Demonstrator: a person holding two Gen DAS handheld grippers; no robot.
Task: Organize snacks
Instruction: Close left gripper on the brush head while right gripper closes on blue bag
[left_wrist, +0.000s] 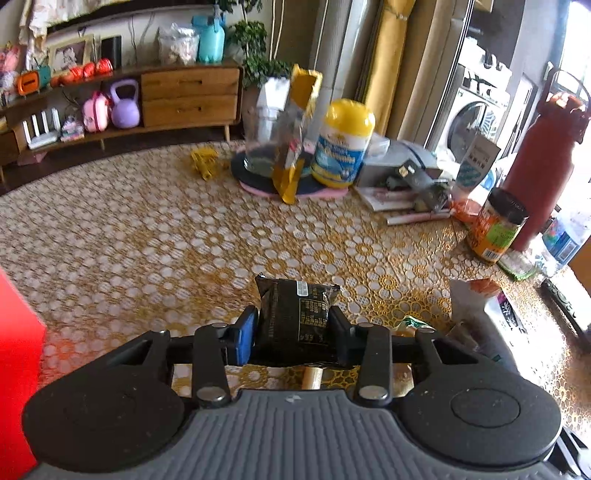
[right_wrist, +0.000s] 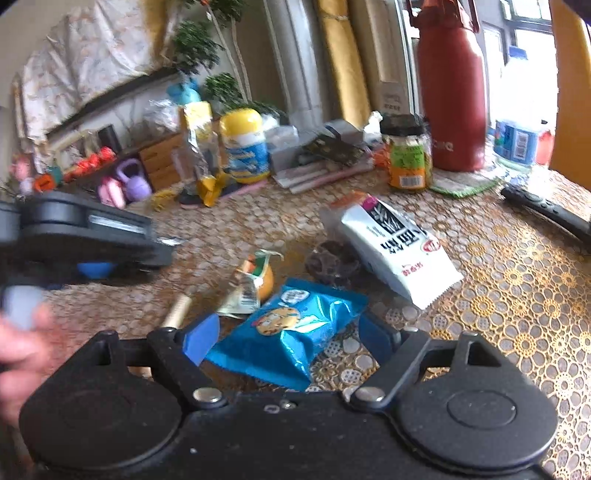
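Left gripper (left_wrist: 291, 328): pinching a black snack packet (left_wrist: 295, 314) above the table (left_wrist: 147, 229);
Right gripper (right_wrist: 291, 336): spread wide around a blue cookie packet (right_wrist: 291, 336)

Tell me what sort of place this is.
Most likely a home living or dining room: a lace-patterned tablecloth strewn with snacks, a wooden sideboard holding toys and a framed photo, and a washing machine behind a glass door.

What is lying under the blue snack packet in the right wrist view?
The blue snack packet sits between the right tool's fingers, over the patterned tablecloth. One corner overlaps a torn wrapper. Anything directly beneath the packet is covered.
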